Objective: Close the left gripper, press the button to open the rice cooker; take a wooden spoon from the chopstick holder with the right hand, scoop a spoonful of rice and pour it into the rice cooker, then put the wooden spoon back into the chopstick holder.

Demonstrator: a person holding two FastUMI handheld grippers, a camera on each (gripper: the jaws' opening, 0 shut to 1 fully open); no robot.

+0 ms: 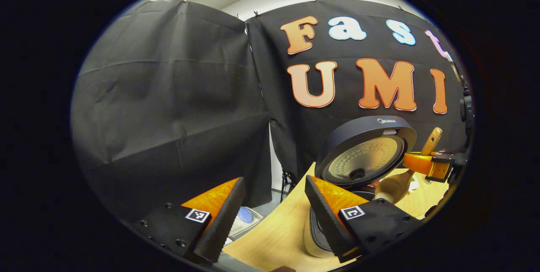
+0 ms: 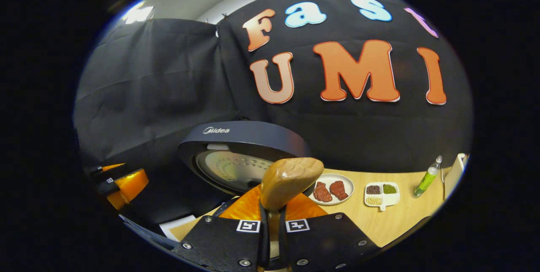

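My right gripper [image 2: 273, 227] is clamped on the wooden spoon [image 2: 289, 181]; the handle runs up between both fingers, its end just in front of the lens. My left gripper [image 1: 274, 213] hangs spread, holding nothing, beside the rice cooker [image 1: 320, 232].

Left gripper view: spoon's long axis slants down-left, bowl [image 1: 392, 187] just over the cooker's mouth, under the raised lid [image 1: 365, 152]. Judgement: tipping is next.

Right gripper view: bowl and pot opening hidden; it adds a plate [image 2: 331, 189] and a divided dish [image 2: 382, 194] on the table [image 2: 405, 217].
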